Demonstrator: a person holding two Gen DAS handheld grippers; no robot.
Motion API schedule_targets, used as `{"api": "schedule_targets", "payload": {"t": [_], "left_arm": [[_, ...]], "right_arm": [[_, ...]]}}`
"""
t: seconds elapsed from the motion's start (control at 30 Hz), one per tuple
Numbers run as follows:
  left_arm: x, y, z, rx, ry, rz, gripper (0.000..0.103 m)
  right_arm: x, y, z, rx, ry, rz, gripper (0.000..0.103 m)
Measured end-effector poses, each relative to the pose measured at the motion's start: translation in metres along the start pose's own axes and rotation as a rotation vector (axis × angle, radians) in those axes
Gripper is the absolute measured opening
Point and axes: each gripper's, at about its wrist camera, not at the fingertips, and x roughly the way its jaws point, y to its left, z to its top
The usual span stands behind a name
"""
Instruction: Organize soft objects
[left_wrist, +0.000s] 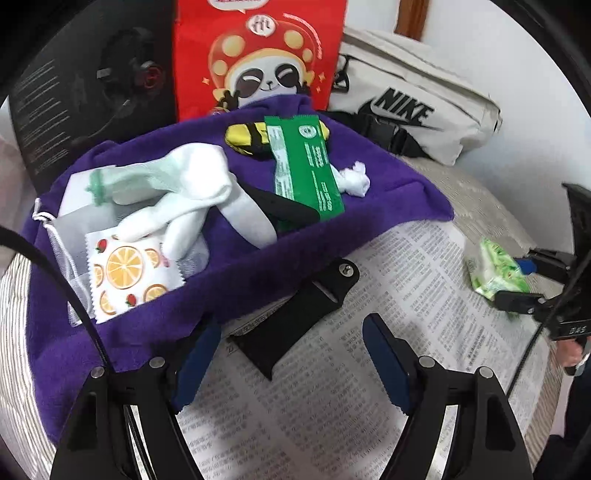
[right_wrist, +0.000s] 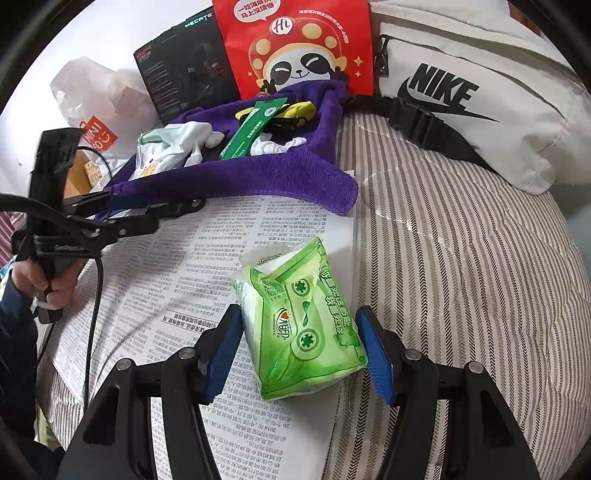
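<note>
One tissue pack (right_wrist: 301, 328) between the wide right gripper (right_wrist: 303, 354) jaws. Left gripper (left_wrist: 291, 365): wide, holding nothing. One purple towel (left_wrist: 314, 251); one green sachet (left_wrist: 304, 166); one newspaper (right_wrist: 177, 280).

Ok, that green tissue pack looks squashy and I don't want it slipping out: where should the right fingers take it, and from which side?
Grip the green tissue pack across its two long sides, around mid-length, coming from the near short end. It lies flat on the newspaper with the right gripper already open astride it. The far end looks torn open and loose, so avoid that.
</note>
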Motion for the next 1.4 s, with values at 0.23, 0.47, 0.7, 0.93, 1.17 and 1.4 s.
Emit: {"api": "schedule_targets", "payload": {"t": [0.23, 0.47, 0.7, 0.93, 1.17, 1.4], "left_arm": [[-0.009, -0.031, -0.011, 0.140, 0.016, -0.078, 0.076], [0.005, -0.038, 0.006, 0.133, 0.010, -0.003, 0.069], [0.003, -0.056, 0.007, 0.258, 0.046, -0.077, 0.038], [0.014, -0.053, 0.012, 0.217, 0.038, -0.034, 0.039], [0.021, -0.062, 0.012, 0.242, 0.025, 0.005, 0.022], [0.021, -0.063, 0.009, 0.226, 0.025, 0.030, 0.027]], "right_arm": [[0.000, 0.002, -0.003, -0.001, 0.000, 0.002, 0.062], [0.000, 0.002, -0.002, -0.002, 0.002, 0.008, 0.062], [-0.003, -0.001, -0.004, 0.001, 0.006, 0.010, 0.062], [-0.002, -0.002, -0.004, 0.008, 0.006, 0.017, 0.062], [-0.004, -0.002, -0.005, 0.010, 0.010, 0.019, 0.062], [-0.005, 0.000, -0.005, 0.007, 0.011, 0.017, 0.062]]}}
